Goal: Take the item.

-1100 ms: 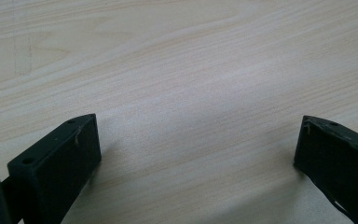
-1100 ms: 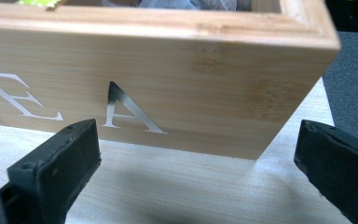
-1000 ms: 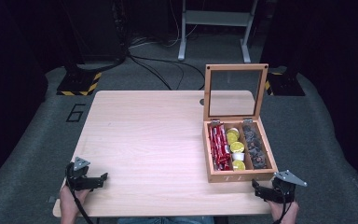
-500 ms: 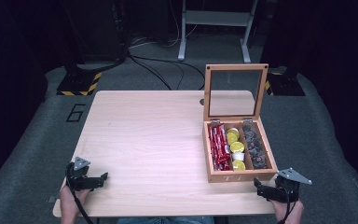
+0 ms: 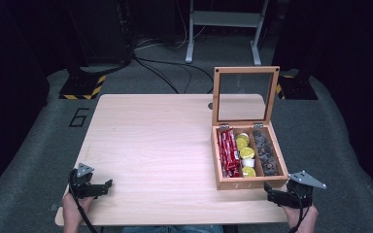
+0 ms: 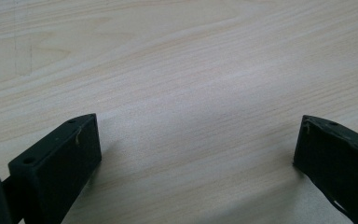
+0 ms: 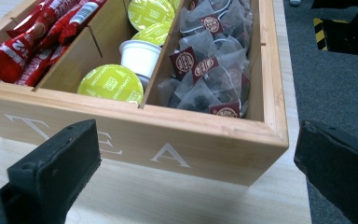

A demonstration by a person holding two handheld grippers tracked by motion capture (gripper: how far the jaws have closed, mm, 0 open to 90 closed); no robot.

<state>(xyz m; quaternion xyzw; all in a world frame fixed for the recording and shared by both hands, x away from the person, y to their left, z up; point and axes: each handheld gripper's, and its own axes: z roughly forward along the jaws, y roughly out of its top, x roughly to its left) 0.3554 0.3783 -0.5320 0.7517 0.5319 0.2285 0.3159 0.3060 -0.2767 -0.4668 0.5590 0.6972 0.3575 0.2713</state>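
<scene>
Nearest, both black hand-held grippers idle with jaws apart: the left gripper [image 5: 108,185] over bare pale wooden table [image 5: 155,145], the right gripper [image 5: 268,192] facing the open wooden tea box [image 5: 246,183] at the table's right, lid upright for access.

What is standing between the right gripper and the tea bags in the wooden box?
The front wall of the tea box lies between the open right gripper and the tea bags. From above, nothing visible covers them; the lid stands open.
</scene>
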